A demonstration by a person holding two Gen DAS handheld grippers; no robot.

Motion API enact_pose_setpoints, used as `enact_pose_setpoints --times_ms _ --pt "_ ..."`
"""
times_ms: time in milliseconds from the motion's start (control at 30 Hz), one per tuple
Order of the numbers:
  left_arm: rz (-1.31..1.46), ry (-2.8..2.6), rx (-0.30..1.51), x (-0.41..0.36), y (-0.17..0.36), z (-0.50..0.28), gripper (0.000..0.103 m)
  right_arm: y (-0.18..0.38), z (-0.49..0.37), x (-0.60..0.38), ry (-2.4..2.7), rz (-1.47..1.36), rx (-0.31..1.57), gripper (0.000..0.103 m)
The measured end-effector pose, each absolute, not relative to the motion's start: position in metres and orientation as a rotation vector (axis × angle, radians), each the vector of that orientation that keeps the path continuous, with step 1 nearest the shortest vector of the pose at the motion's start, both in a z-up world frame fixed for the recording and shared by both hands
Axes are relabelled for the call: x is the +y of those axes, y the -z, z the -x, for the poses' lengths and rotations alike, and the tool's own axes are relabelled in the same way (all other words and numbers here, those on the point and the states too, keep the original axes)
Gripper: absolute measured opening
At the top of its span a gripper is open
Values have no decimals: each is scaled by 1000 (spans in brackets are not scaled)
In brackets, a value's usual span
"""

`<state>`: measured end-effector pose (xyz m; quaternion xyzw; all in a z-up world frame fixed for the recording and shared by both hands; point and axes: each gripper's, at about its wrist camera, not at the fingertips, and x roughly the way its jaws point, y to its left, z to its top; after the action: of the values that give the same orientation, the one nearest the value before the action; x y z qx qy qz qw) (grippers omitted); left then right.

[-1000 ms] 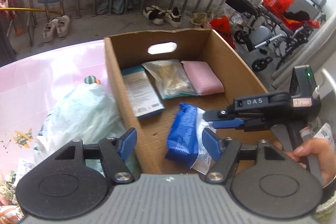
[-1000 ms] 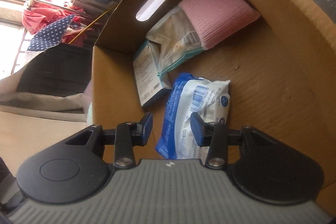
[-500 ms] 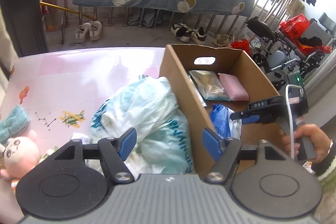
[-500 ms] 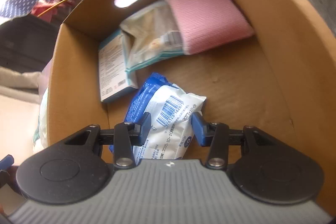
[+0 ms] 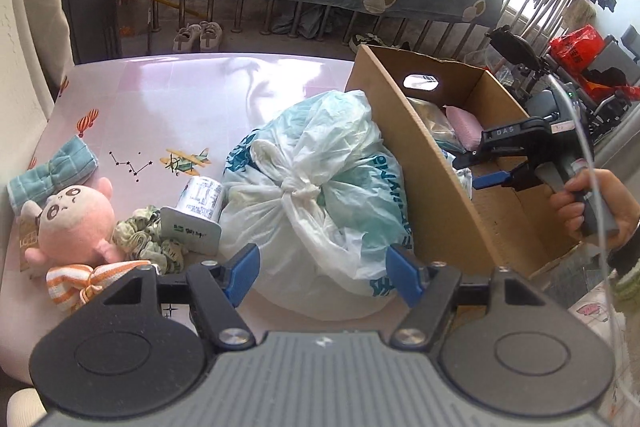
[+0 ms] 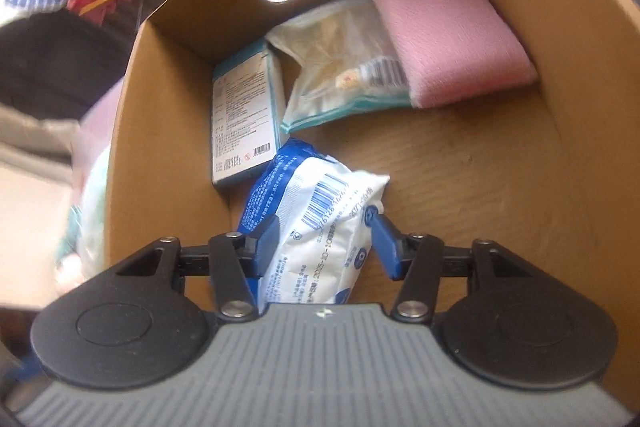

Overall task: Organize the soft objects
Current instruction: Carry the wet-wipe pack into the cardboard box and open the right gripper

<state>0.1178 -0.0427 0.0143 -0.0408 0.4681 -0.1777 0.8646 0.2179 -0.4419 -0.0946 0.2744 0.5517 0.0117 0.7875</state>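
Note:
A cardboard box (image 5: 420, 167) stands at the table's right end. Inside it my right gripper (image 6: 322, 227) points down with a blue-and-white wipes pack (image 6: 320, 211) between its jaws. The jaws are opening, and the right pad (image 6: 384, 243) stands clear of the pack. Also in the box (image 6: 580, 107) lie a pink pad (image 6: 452, 43), a clear packet (image 6: 340, 67) and a teal carton (image 6: 244, 115). My left gripper (image 5: 322, 267) is open and holds nothing; it hangs over a knotted white plastic bag (image 5: 320, 179) beside the box. The left wrist view also shows the right gripper (image 5: 472, 171) and the hand holding it.
On the pink table (image 5: 180, 99) at the left lie a pink plush toy (image 5: 76, 219), a teal cloth (image 5: 52, 171), an orange-striped bow (image 5: 92, 277), crumpled green fabric (image 5: 140, 239) and a white tube (image 5: 200, 211). Shoes, railings and a wheelchair stand beyond the table.
My left gripper has swung left, from above the box to over the plastic bag. The right gripper's jaws have widened around the wipes pack, which now sits lower in the box.

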Motion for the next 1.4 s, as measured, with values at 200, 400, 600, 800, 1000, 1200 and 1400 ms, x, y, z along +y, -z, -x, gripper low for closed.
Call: enact_pose_setpoints --times_ms 200,400,600,800,1000,1200,1400 --pt "118 354 968 -31 -16 -112 71 113 -216 -434 -14 -734 1249 73" --pt "132 342 966 -23 -15 -112 72 109 -214 -394 -72 -412 1245 64" --pt "150 345 974 -21 -10 -113 72 100 -198 -411 -168 -332 1296 48" --pt "160 349 976 -22 -7 -114 72 90 -187 -394 -283 -129 1323 46" --pt "170 336 979 -19 -7 -115 72 88 -191 -380 -343 -99 1288 44" --pt "175 321 975 -14 -6 -116 72 84 -202 -372 -345 -68 1220 45" --pt "116 285 948 -13 -3 -109 75 90 -207 -365 -339 -97 1177 50"
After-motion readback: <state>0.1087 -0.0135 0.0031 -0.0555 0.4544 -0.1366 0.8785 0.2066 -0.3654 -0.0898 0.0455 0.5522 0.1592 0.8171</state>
